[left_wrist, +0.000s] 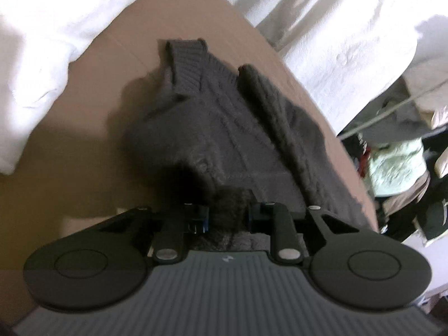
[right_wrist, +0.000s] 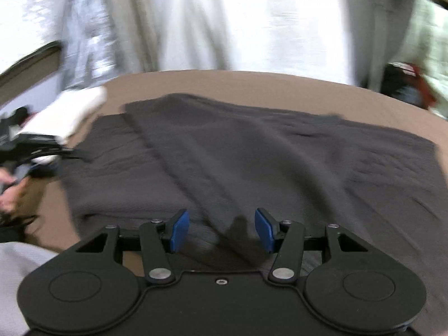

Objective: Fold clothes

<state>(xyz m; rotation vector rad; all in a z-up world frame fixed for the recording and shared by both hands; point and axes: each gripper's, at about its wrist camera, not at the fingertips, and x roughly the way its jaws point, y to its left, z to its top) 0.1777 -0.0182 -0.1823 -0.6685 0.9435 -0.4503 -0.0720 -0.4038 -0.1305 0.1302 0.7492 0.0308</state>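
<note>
- Lying on a brown table [left_wrist: 84, 145], a dark grey knitted sweater [left_wrist: 224, 128] is ringed by white bedding [left_wrist: 322, 28]; a heap of clothes [left_wrist: 397, 165] sits off the table's right edge.
- In the left wrist view the sweater's ribbed collar [left_wrist: 187, 61] points away, its length running from the gripper towards the far corner, one sleeve [left_wrist: 277, 123] folded over the body.
- The left gripper [left_wrist: 227, 218] is clenched on a bunch of sweater fabric.
- The right gripper [right_wrist: 221, 231] is released, blue pads [right_wrist: 179, 232] spread over the sweater's near edge.
</note>
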